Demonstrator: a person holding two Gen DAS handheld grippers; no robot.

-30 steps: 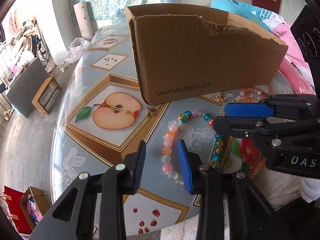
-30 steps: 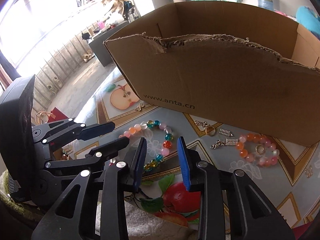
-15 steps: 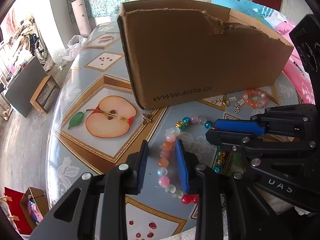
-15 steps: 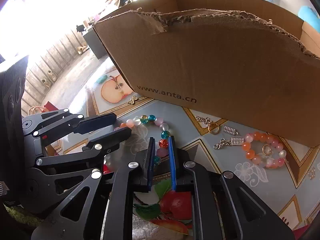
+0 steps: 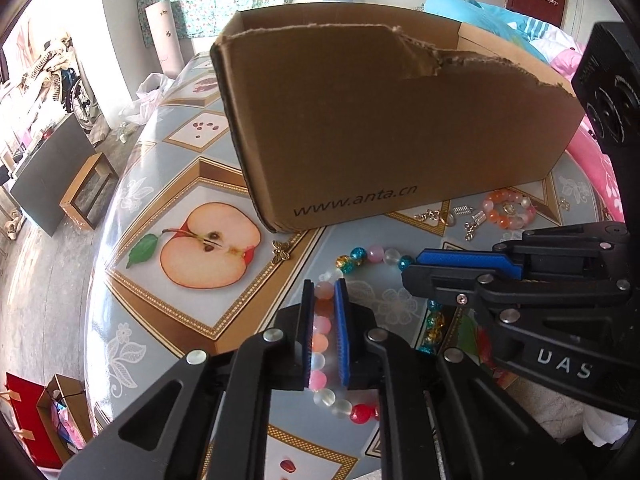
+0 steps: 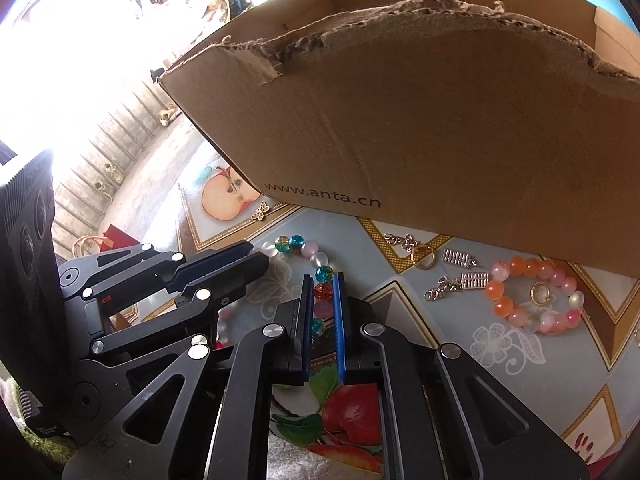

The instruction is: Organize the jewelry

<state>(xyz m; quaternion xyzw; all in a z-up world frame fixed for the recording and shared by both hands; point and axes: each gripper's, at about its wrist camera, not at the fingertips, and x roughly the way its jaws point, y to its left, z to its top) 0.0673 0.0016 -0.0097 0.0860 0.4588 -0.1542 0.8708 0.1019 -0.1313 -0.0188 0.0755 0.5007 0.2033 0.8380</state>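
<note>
A loop of mixed glass beads [image 5: 376,254] [image 6: 297,241] lies on the patterned table in front of a torn cardboard box [image 5: 380,120] [image 6: 440,140]. My left gripper [image 5: 323,286] points down at the loop's left side, its jaws closing, and its blue pads press on the pink and orange beads between them. My right gripper [image 6: 323,280] is on the loop's right side, its jaws also closing, with a red bead pinched between the pads. Each gripper shows in the other's view, the right gripper [image 5: 412,268] and the left gripper [image 6: 256,256].
A small orange and pink bracelet [image 5: 494,214] [image 6: 504,304], silver charms [image 6: 460,258] and a gold ring [image 6: 424,257] lie near the box's right end. A gold butterfly charm [image 5: 282,252] [image 6: 261,210] sits by the box's left corner. The table edge [image 5: 92,320] drops off on the left.
Both grippers' jaws have narrowed from wide apart to tight around the bead loop. Both have come a little lower and closer to the beads.
</note>
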